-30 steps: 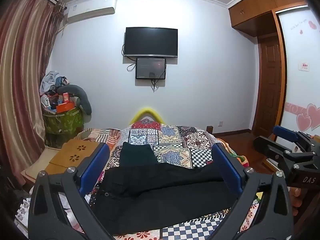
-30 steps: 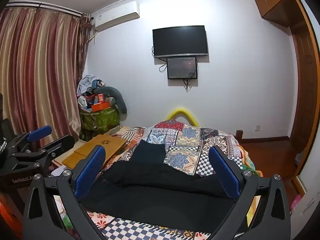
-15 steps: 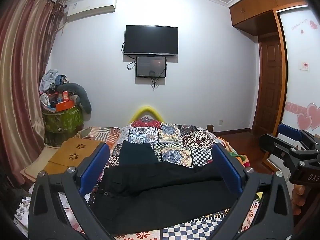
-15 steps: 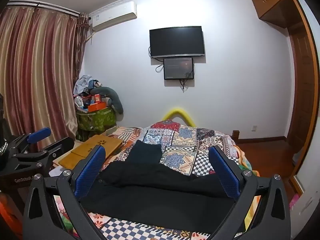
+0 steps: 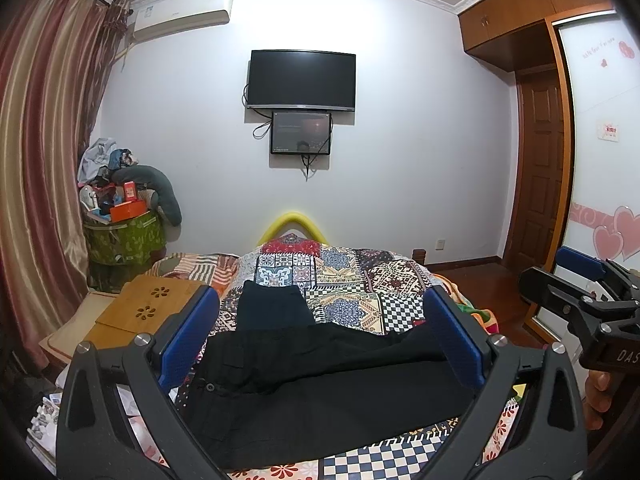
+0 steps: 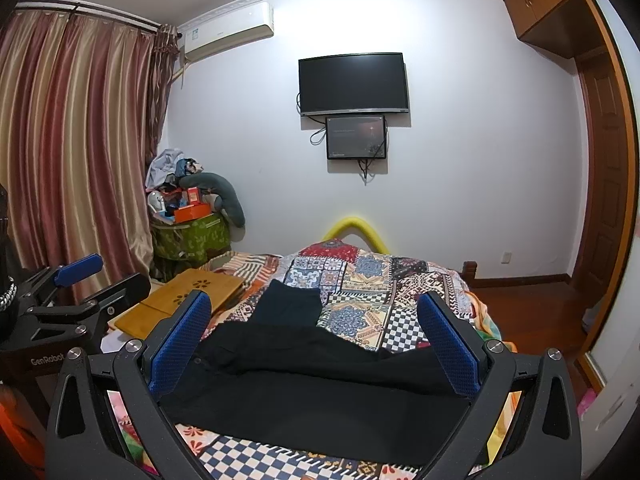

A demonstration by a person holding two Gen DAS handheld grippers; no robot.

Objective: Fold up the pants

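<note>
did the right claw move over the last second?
Yes. In the left wrist view the right claw has shifted slightly rightward against the wooden door, while the TV holds its place.

Bed (image 5: 360,276) covered by a patchwork quilt (image 6: 372,280), checkered and floral panels toward the near edge. Black pants (image 5: 320,392) lie flat across the near part of the quilt, waist to the left, legs running right, button visible near the waist. A smaller dark folded garment (image 5: 272,308) lies just behind the pants, touching their far edge. Wooden lap desk (image 5: 148,308) with flower cutouts rests at the bed's left side; a striped cloth (image 6: 256,264) lies behind it.
</note>
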